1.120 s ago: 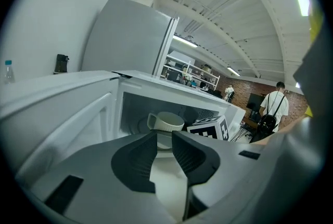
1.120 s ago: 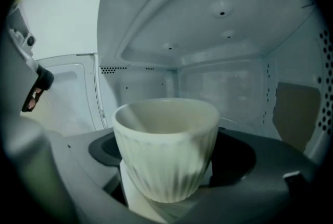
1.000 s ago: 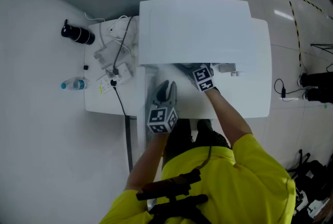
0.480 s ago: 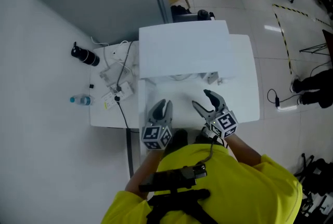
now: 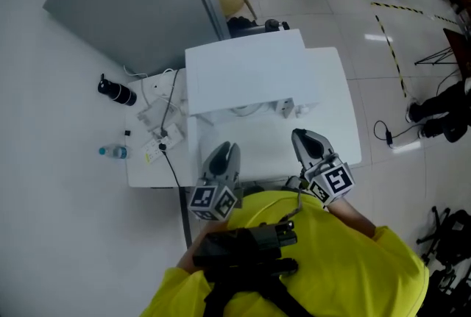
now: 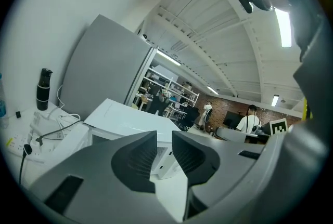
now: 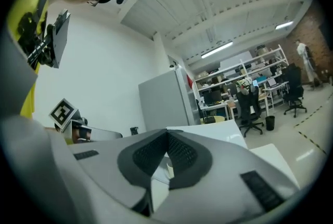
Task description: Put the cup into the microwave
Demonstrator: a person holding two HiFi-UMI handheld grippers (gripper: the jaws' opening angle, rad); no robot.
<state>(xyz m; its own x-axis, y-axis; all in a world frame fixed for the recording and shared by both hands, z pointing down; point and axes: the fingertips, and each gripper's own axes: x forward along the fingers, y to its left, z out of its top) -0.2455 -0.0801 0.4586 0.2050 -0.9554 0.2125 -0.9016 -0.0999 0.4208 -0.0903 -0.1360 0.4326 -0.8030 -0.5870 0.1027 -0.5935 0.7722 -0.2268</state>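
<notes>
- Left gripper (image 5: 226,149): lower left of centre, jaws narrowly apart, empty.
- Microwave (image 5: 246,73): centre.
- Cup (image 7: 170,170): apparently the pale shape in its mouth (small, view poor).
- Right gripper (image 5: 299,134): lower right of centre, jaws together, empty.
- Step: placing seems done; next, shut the door.

Holding the left tool (image 5: 227,150) and the right tool (image 5: 299,137) side by side close in front of the chest, both pointing forward about level, the left with jaws a narrow gap apart and nothing between them, the right with jaws closed tip to tip on nothing.
</notes>
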